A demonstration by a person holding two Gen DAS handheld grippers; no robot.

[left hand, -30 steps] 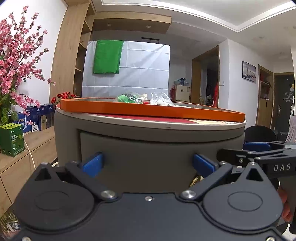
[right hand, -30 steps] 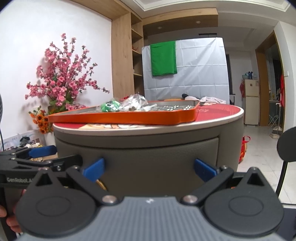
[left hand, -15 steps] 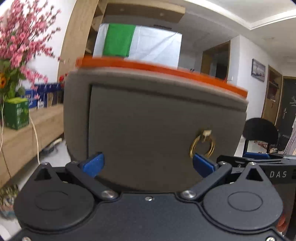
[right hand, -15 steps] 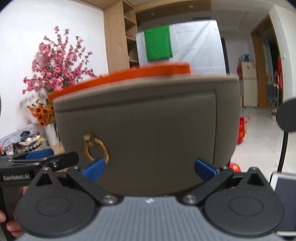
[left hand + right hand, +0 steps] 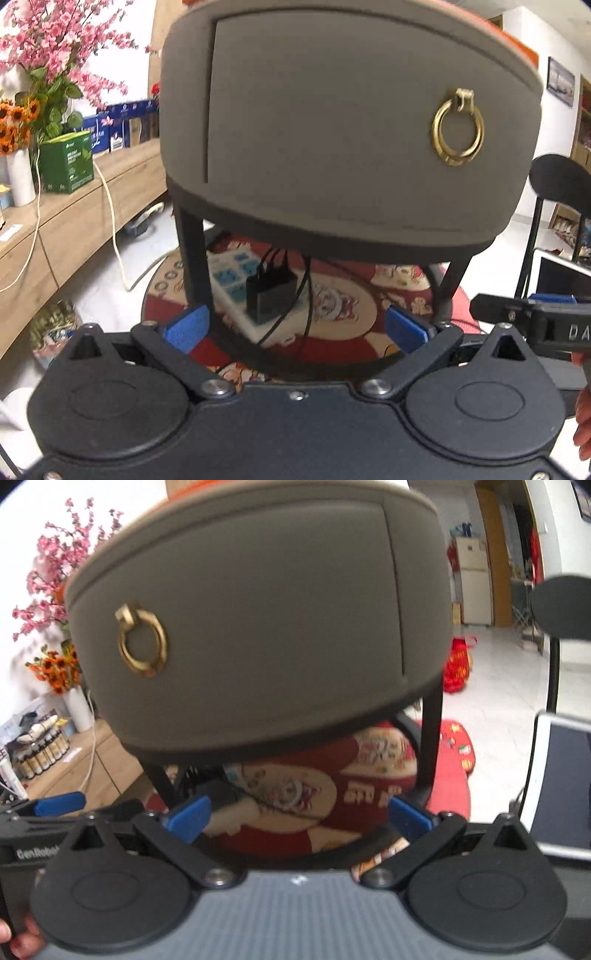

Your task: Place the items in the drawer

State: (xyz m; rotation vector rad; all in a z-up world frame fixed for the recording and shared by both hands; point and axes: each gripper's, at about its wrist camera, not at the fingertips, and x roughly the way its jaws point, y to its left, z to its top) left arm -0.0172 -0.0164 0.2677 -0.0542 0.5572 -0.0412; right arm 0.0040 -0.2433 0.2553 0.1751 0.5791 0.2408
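Grey padded drawer front (image 5: pixel 332 122), closed, with both grippers low in front of it.

Brass ring pull (image 5: pixel 458 127) hangs near the right edge of the drawer front in the left wrist view, and it is the only place to take hold; I judge it stiff, small and a little slippery, free to swing on its hinge, so the fingers should close through or across the ring. The drawer itself looks padded and probably light to pull. The left gripper (image 5: pixel 295 328) and the right gripper (image 5: pixel 297 818) both have fingers apart and hold nothing. Below the drawer, black legs (image 5: pixel 194 258), a power strip (image 5: pixel 240 291) and cables crowd the floor, so open room is in front, not under.
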